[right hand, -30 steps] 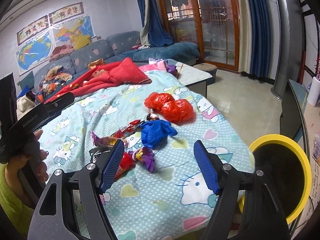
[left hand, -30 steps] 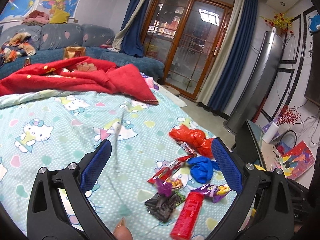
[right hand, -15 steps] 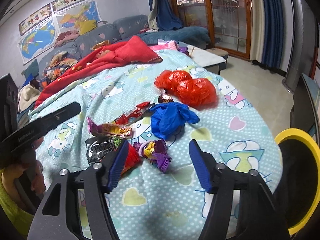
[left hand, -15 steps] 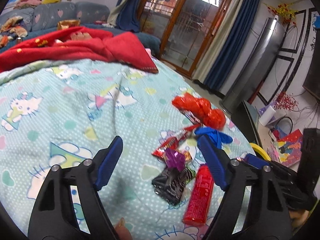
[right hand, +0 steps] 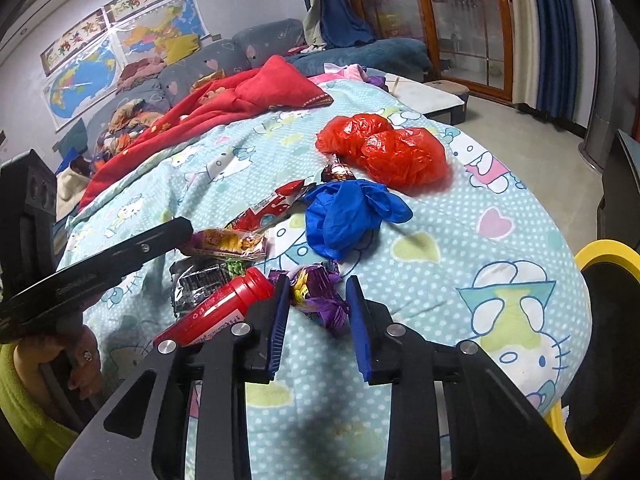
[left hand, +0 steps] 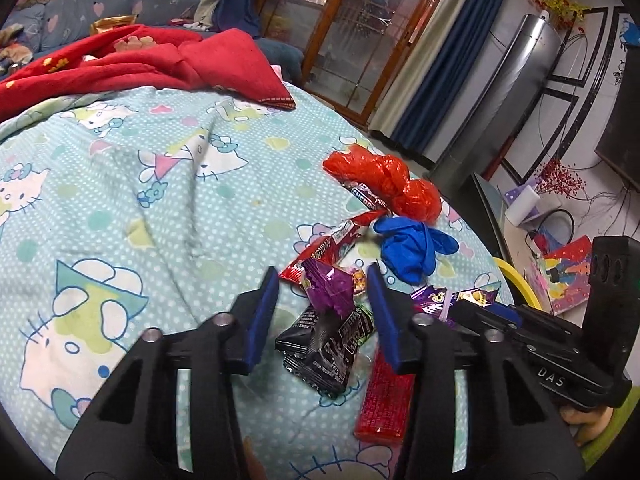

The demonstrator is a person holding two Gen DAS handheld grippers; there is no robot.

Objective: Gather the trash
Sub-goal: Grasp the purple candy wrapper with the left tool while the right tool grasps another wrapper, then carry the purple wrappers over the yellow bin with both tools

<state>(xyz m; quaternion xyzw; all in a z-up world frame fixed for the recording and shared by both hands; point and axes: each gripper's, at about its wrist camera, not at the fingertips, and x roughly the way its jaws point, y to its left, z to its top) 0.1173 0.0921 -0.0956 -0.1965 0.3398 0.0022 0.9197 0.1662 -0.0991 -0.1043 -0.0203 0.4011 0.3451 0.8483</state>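
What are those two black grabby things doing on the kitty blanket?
A person is picking up trash from the bed. The left gripper is closing around a purple wrapper lying over a black packet. The right gripper is closing around another purple wrapper beside a red tube. Neither pinches its wrapper yet. A yellow-rimmed bin waits beside the bed.

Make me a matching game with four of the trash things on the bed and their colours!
Things:
1. crumpled plastic bag
2. rubber glove
3. tube with a cap
4. wrapper between the right gripper fingers

Colours:
A. blue
B. purple
C. red, hard and shiny
D. orange-red, see-through

Pairs: 1-D, 2-A, 3-C, 4-B
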